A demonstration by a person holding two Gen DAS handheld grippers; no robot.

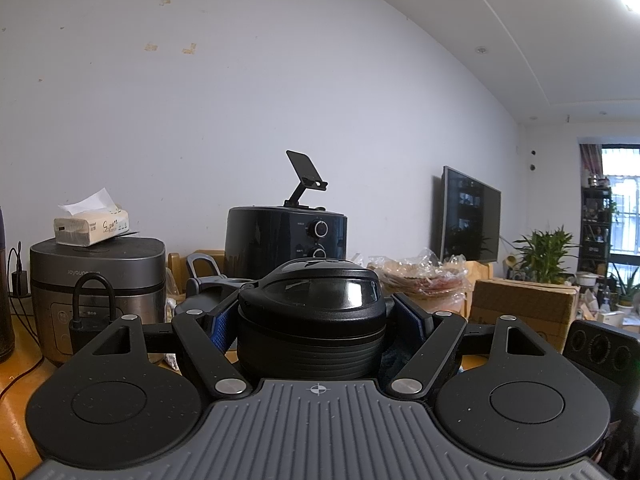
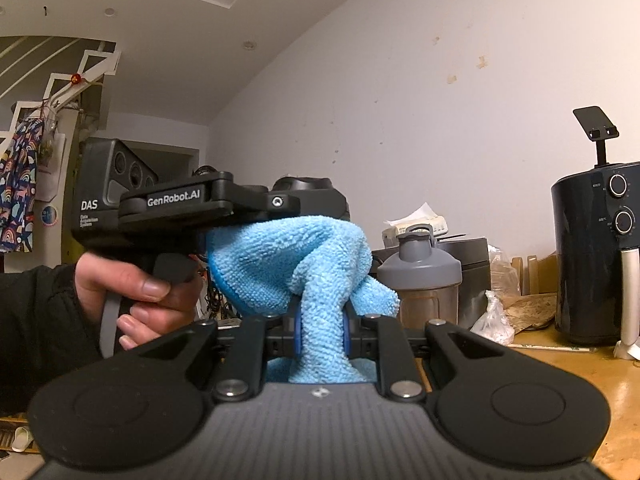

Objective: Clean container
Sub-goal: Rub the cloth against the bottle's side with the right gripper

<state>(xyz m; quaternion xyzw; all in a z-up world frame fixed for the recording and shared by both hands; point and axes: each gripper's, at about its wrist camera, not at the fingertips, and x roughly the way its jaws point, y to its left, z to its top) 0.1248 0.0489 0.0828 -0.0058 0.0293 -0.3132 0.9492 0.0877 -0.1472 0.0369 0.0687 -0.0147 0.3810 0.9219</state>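
Note:
My left gripper (image 1: 313, 317) is shut on a black lidded container (image 1: 316, 292), its blue pads (image 1: 219, 322) pressing both sides. In the right wrist view the same container (image 2: 316, 192) shows behind the left gripper (image 2: 280, 202), which a hand (image 2: 136, 284) holds by its handle. My right gripper (image 2: 320, 332) is shut on a light blue microfibre cloth (image 2: 296, 256). The cloth bunches up against the container's side just under the left gripper's fingers. Most of the container's body is hidden by the cloth.
On the wooden table (image 2: 580, 380) stand a grey shaker bottle (image 2: 420, 276), a dark air fryer (image 2: 592, 256) with a phone stand on top, and a rice cooker (image 1: 100, 280) carrying a tissue pack (image 1: 92, 228). A cardboard box (image 1: 524, 304) and bagged items lie to the right.

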